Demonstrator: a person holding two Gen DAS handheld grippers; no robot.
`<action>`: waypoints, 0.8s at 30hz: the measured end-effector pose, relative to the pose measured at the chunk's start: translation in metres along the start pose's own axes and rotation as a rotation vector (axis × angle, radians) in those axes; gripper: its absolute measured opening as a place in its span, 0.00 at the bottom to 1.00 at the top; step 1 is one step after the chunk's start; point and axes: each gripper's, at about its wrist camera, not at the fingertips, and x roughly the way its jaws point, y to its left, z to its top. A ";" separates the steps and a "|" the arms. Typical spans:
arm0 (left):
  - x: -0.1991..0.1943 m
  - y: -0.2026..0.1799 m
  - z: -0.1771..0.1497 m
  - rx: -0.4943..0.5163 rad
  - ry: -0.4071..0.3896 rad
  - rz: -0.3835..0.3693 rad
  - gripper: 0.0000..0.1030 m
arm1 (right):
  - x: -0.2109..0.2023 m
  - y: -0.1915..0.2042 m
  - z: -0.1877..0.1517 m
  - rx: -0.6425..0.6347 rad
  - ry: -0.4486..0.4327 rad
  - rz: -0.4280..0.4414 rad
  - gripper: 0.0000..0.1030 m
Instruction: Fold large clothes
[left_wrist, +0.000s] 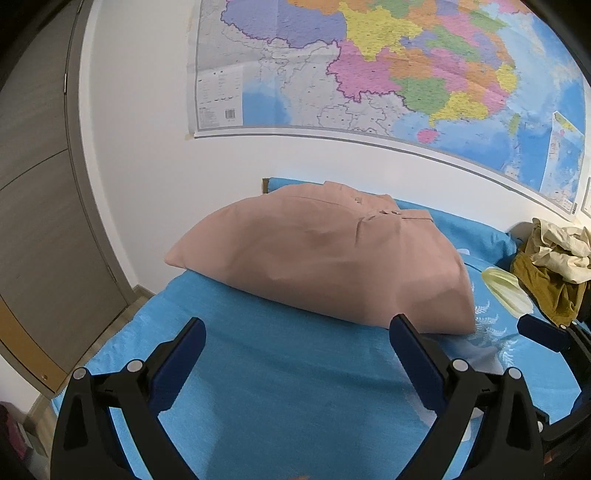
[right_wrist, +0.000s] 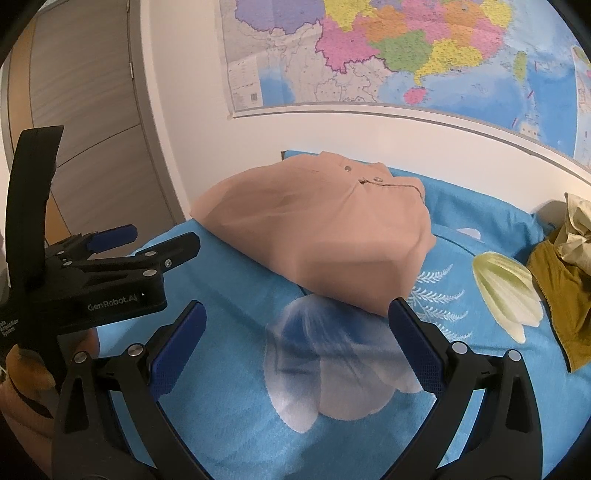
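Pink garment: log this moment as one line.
pink garment folded, on blue sheet | left tongs open, empty | right tongs open, empty | unfolded clothes pile at right

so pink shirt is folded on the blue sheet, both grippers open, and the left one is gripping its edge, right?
Not quite. The left gripper holds nothing; it is open, short of the folded pink shirt, as the left wrist view shows. The right gripper is open too, over the blue sheet.

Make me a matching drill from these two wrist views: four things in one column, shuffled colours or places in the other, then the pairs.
Things:
1. folded garment
2. bedsheet
3. map
4. clothes pile

Descriptions:
A. on the wall
B. blue, with flower print
C. pink-beige, with snap buttons
D. olive and cream, at the right edge

Pairs: 1-C, 2-B, 3-A, 4-D
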 end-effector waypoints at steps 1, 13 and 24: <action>0.000 0.000 0.000 0.001 0.001 -0.001 0.93 | 0.000 0.000 0.000 0.001 0.003 0.006 0.95; -0.005 -0.003 -0.002 0.001 0.002 -0.003 0.93 | -0.003 0.000 -0.001 0.007 0.002 0.011 0.95; -0.005 -0.007 -0.004 0.007 0.010 -0.009 0.93 | -0.004 -0.002 -0.005 0.019 0.006 0.008 0.95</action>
